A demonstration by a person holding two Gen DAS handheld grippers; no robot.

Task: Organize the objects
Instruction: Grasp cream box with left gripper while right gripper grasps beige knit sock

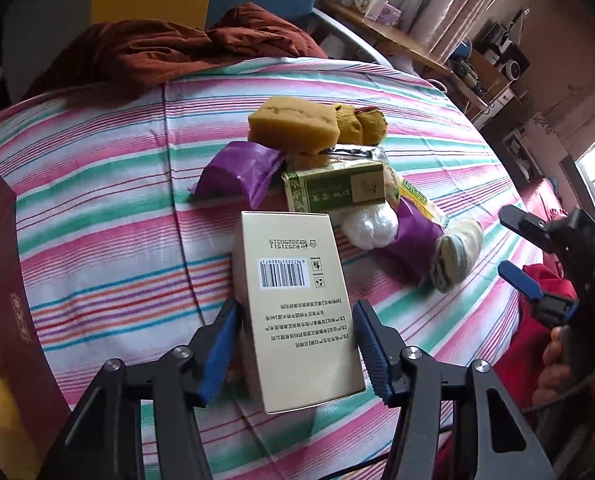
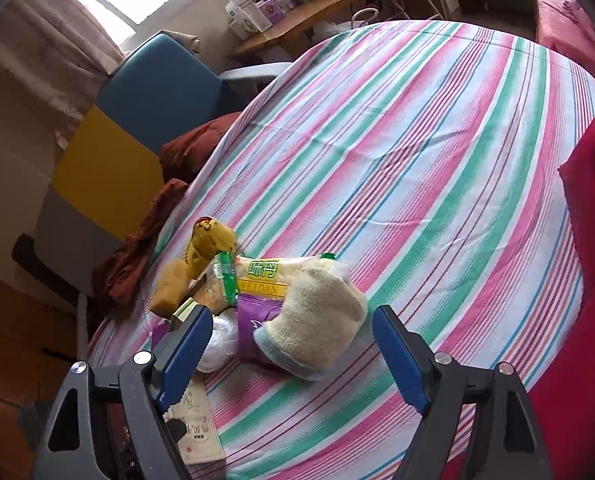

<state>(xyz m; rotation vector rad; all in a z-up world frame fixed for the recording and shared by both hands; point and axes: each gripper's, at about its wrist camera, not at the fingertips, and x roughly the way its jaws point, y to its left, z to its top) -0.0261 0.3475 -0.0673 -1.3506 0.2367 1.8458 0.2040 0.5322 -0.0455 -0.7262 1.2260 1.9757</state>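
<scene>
Straddling a gold box (image 1: 297,308), the left gripper (image 1: 297,348) has its blue pads on either side of the carton, about the box's width apart; whether they press or just flank it, cannot tell. Box sits barcode-up on the striped sheet (image 1: 97,220), near edge, pulled apart from the heap, likely being sorted out first. Far left lies a dark red box (image 1: 1,280), partly cut off. Behind the gold box sits the pile: purple packet (image 1: 237,172), tan sponge (image 1: 293,124) on top, green box (image 1: 333,192), white plastic ball (image 1: 371,224), rolled sock (image 1: 457,254), all touching, still unsorted. Right gripper (image 2: 293,344) hangs above the pale sock (image 2: 321,312) with jaws wide, nothing held, seemingly lined up on it. Noodle packet (image 2: 265,276) lies just behind. Surface is a bed, soft and wrinkled; rust blanket (image 1: 169,48) far left, blue chair (image 2: 157,88), wooden shelf (image 2: 297,24), window beyond.
</scene>
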